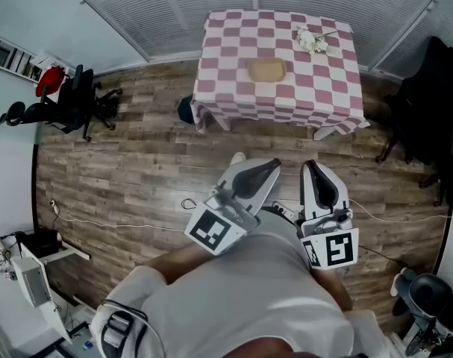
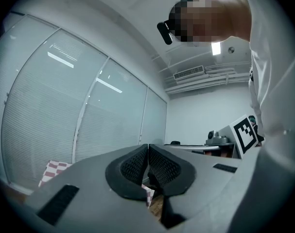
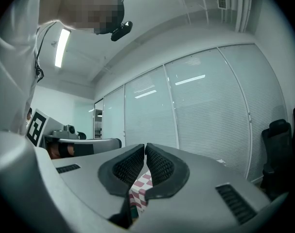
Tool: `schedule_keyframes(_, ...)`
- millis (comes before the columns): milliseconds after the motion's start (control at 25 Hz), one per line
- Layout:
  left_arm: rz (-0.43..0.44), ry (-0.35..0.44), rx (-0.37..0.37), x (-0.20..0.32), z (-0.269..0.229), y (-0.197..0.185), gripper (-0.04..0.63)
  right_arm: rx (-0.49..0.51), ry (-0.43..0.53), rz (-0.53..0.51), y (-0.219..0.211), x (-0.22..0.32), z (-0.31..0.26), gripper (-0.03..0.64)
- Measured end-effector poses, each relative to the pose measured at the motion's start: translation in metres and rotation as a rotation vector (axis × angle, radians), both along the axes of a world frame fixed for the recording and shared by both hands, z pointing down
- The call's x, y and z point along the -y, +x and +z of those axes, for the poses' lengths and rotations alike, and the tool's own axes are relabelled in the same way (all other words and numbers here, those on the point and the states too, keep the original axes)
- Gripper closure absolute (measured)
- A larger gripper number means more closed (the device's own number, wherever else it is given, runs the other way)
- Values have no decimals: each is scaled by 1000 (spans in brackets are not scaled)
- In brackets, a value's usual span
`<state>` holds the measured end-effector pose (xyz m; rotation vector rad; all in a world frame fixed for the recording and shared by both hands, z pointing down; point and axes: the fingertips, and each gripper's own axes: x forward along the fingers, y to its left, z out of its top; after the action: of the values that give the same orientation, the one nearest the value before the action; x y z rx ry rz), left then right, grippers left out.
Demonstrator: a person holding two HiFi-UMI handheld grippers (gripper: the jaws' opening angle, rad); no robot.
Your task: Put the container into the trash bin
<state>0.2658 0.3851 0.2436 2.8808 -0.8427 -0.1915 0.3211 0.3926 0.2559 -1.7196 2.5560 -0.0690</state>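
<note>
A tan shallow container (image 1: 267,70) lies on the table with a pink-and-white checked cloth (image 1: 233,88), far ahead of me. A dark round bin (image 1: 186,110) stands on the floor at the table's near left corner, partly under the cloth. My left gripper (image 1: 275,165) and right gripper (image 1: 313,165) are held close to my body, well short of the table. Both are shut, jaws touching, with nothing between them. In the left gripper view the left gripper (image 2: 148,147) points up toward window blinds; the right gripper (image 3: 145,147) does likewise.
White flowers (image 1: 310,40) lie on the table's far right. A black office chair (image 1: 69,103) stands at the left, and another dark chair (image 1: 427,118) at the right. Thin cables (image 1: 122,222) run across the wooden floor between me and the table.
</note>
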Motion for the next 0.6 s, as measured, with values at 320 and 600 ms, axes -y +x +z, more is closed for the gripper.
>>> schedule_keyframes(320, -8, -2, -1, 8, 2, -4, 563, 4, -1, -13, -6, 7, 2, 577)
schedule_keyframes(600, -5, -4, -7, 34, 7, -20, 563, -3, -5, -12, -22, 34, 6, 577)
